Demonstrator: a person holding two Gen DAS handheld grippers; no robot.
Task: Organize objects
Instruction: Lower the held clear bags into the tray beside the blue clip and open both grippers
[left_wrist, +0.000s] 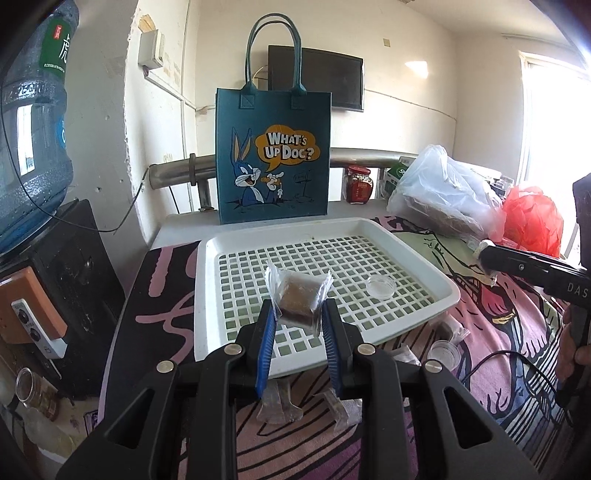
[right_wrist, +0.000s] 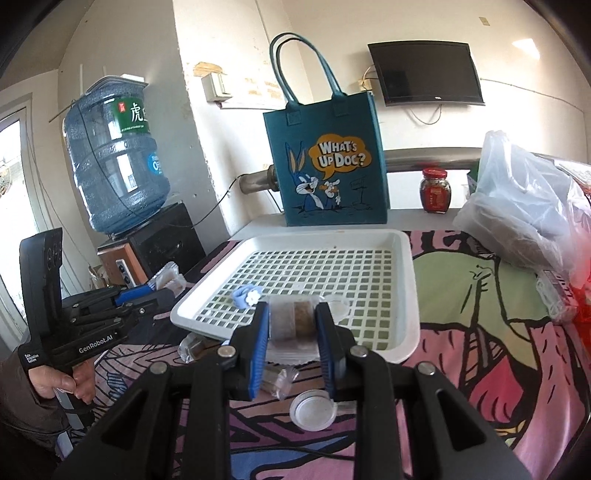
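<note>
A white slotted tray (left_wrist: 207, 295) (right_wrist: 406, 295) lies on the patterned cloth. My left gripper (left_wrist: 298, 317) is shut on a clear-wrapped brown snack block (left_wrist: 295, 295) above the tray's near part. My right gripper (right_wrist: 291, 317) is shut on another clear-wrapped brown snack (right_wrist: 295, 319) over the tray's near edge. A small clear round lid (left_wrist: 380, 285) lies in the tray. More wrapped snacks (left_wrist: 275, 404) and a clear cup (left_wrist: 443, 352) lie on the cloth before the tray. A round white lid (right_wrist: 313, 410) lies under the right gripper. A blue clip (right_wrist: 246, 295) sits at the tray's left part.
A teal tote bag (left_wrist: 273, 155) stands behind the tray. A red-lidded jar (left_wrist: 358, 184), a clear plastic bag (left_wrist: 439, 192) and a red bag (left_wrist: 532, 218) are at the back right. A water bottle (right_wrist: 114, 155) stands on a black box at left.
</note>
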